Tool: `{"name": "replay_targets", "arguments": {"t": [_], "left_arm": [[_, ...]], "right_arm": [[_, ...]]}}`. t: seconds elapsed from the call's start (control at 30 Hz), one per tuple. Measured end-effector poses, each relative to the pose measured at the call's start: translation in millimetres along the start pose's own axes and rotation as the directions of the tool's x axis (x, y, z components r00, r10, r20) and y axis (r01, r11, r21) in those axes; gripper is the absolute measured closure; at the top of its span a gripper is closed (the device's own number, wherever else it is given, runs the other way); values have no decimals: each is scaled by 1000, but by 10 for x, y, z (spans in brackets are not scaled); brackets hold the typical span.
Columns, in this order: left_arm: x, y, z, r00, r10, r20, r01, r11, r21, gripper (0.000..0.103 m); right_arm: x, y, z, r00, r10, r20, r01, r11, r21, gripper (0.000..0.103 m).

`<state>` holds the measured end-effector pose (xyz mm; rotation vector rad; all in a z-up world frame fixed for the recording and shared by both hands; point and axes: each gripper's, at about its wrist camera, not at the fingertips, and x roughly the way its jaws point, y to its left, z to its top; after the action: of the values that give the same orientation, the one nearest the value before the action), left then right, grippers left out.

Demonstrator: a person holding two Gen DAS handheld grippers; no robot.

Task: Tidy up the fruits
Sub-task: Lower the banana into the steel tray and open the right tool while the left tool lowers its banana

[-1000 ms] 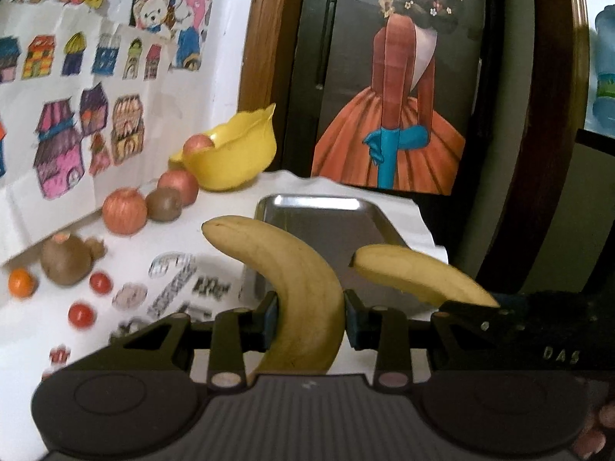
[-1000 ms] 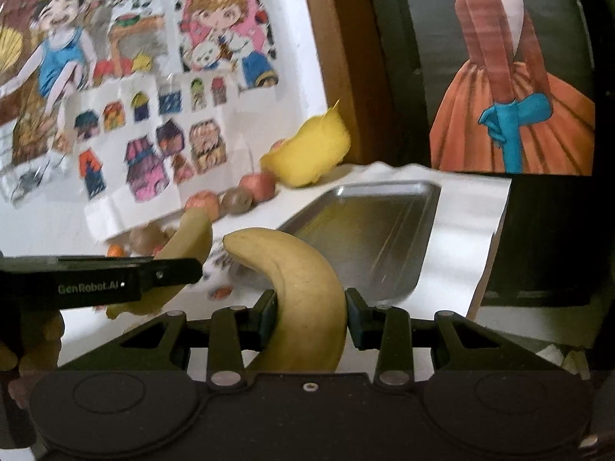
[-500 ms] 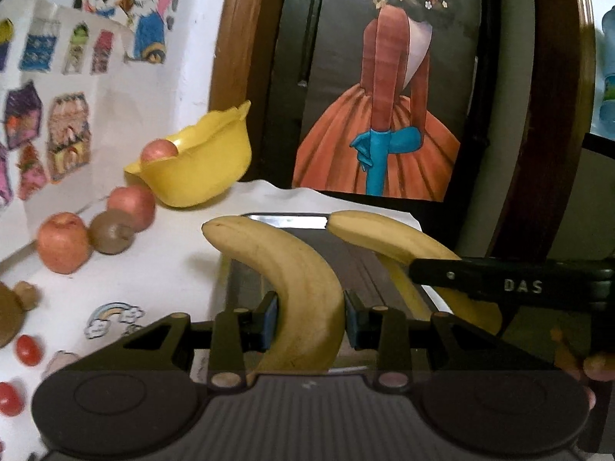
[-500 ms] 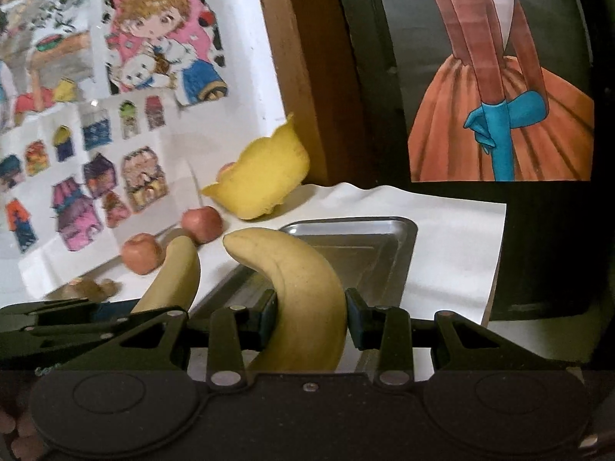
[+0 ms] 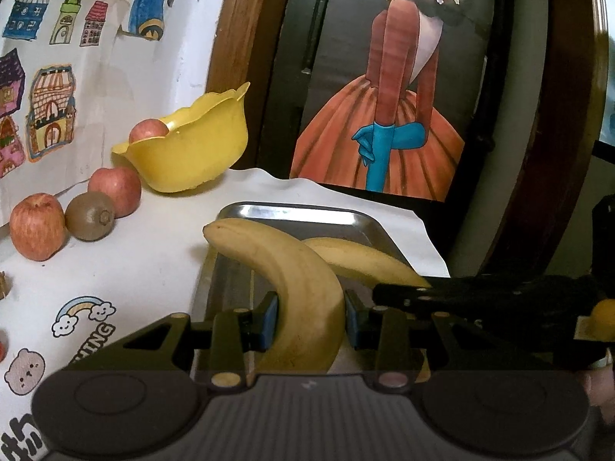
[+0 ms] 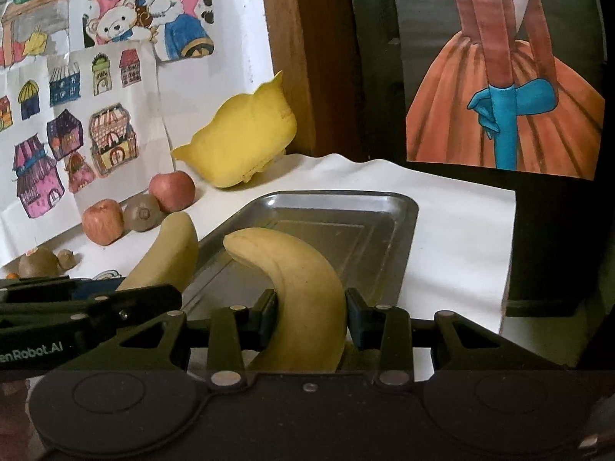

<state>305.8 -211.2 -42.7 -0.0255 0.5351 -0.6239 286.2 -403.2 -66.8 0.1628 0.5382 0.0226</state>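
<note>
My left gripper [image 5: 309, 320] is shut on a yellow banana [image 5: 292, 284] whose tip reaches over the near left corner of the metal tray [image 5: 300, 213]. My right gripper [image 6: 311, 317] is shut on a second banana [image 6: 303, 288], held over the tray's [image 6: 399, 238] near end. In the left wrist view the right-hand banana [image 5: 361, 259] lies low over the tray floor; whether it touches is unclear. In the right wrist view the left-hand banana [image 6: 169, 257] shows beside the tray's left rim.
A yellow bowl [image 5: 192, 146] with an apple [image 5: 148, 130] inside stands at the back by the wall. Two apples [image 5: 36, 224] and a kiwi [image 5: 90, 217] lie left of the tray. More kiwis [image 6: 38, 261] sit further left. The table's right edge [image 6: 507, 269] drops off.
Both grippers have moved forward and right toward the tray, each still holding its banana. The right-hand banana has dropped lower over the tray.
</note>
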Motion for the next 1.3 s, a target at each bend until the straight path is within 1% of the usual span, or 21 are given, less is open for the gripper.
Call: {"name": "replay_targets", "arguments": {"t": [0.27, 0.43, 0.47, 0.53, 0.7, 0.8, 0.87, 0.9, 0.93, 1.0, 1.13, 1.27, 1.3], "left_arm": [[24, -91, 15, 1000, -24, 2, 24, 1000, 7, 65], [5, -169, -6, 999, -37, 0, 37, 999, 12, 65], [1, -178, -9, 999, -39, 0, 39, 999, 11, 65], [-1, -198, -10, 999, -40, 0, 40, 999, 11, 65], [37, -292, -26, 999, -48, -17, 49, 999, 20, 64], [66, -355, -54, 998, -57, -32, 58, 998, 39, 64], [77, -377, -72, 998, -51, -39, 53, 997, 53, 64], [79, -382, -78, 998, -49, -39, 51, 997, 60, 64], [81, -382, -82, 998, -48, -41, 51, 997, 62, 64], [86, -391, -86, 998, -47, -46, 50, 997, 63, 64], [109, -429, -114, 998, -39, -54, 44, 995, 89, 63], [106, -410, -126, 998, -44, -54, 48, 996, 76, 63], [95, -405, -116, 998, -48, -51, 52, 996, 73, 61]], "right_arm": [[59, 26, -12, 1000, 10, -23, -10, 1000, -14, 63], [-50, -14, 17, 1000, 8, 22, -8, 1000, -7, 61], [-84, -23, 19, 1000, 5, 27, -5, 1000, -10, 60], [-166, -52, 6, 999, -11, 46, 12, 1000, -17, 51], [-370, -149, -74, 996, -50, 76, 52, 999, -16, 39], [-475, -158, -117, 992, -81, 96, 84, 996, -31, 34], [-543, -167, -144, 988, -106, 110, 111, 993, -38, 34], [-575, -175, -155, 987, -111, 117, 116, 993, -37, 32], [-611, -184, -165, 986, -114, 125, 119, 992, -35, 27], [-686, -189, -181, 982, -123, 141, 129, 991, -33, 23], [-838, -156, -219, 977, -134, 168, 144, 988, -50, 19], [-991, -118, -252, 970, -146, 192, 161, 985, -60, 17], [-1028, -113, -258, 969, -149, 197, 164, 985, -60, 16]]}}
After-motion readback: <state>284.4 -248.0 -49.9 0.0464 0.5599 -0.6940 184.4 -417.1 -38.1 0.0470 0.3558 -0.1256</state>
